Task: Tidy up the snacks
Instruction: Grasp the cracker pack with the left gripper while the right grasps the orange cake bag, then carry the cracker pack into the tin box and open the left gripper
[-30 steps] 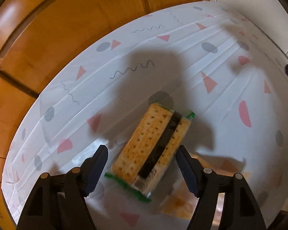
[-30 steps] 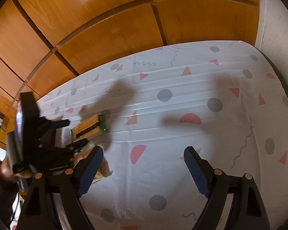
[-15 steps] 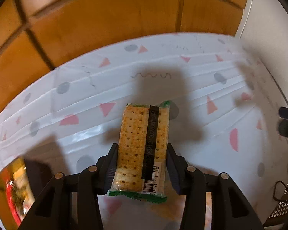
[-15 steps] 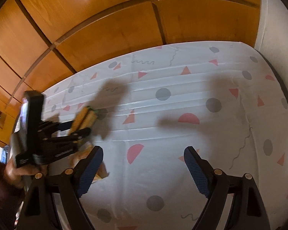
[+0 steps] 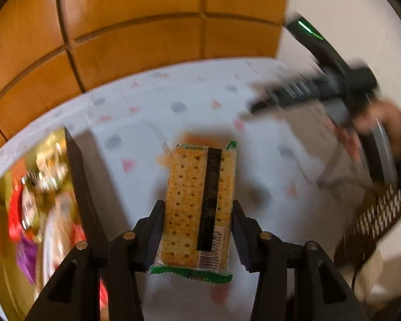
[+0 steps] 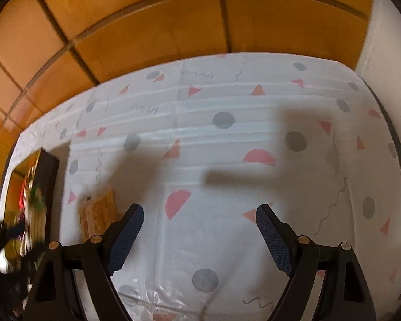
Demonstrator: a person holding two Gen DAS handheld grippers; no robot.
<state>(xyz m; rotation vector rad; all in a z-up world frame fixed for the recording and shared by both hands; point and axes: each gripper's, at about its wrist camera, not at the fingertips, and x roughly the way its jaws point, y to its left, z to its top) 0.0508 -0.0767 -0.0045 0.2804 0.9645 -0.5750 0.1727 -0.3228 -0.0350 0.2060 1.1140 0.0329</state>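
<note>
My left gripper (image 5: 197, 230) is shut on a cracker packet (image 5: 200, 203) with green sealed ends and a black strip, held lengthwise above the patterned tablecloth (image 5: 136, 133). The view is blurred by motion. A second orange snack packet (image 6: 99, 215) lies flat on the cloth, just left of my right gripper's left finger. My right gripper (image 6: 199, 231) hangs open over the tablecloth (image 6: 227, 187) with nothing between its fingers. In the left wrist view the right gripper's body (image 5: 320, 91) and the hand holding it show at the upper right.
A dark-walled box (image 5: 77, 187) of mixed colourful snacks stands at the left; its edge (image 6: 46, 187) also shows in the right wrist view. Wooden panels (image 6: 160, 21) back the table. A woven chair seat (image 5: 377, 214) is at the right, past the table's edge.
My left gripper closed on the cracker packet, lifted it off the cloth and swung sideways, bringing the snack box into view. My right gripper stayed open and almost still.
</note>
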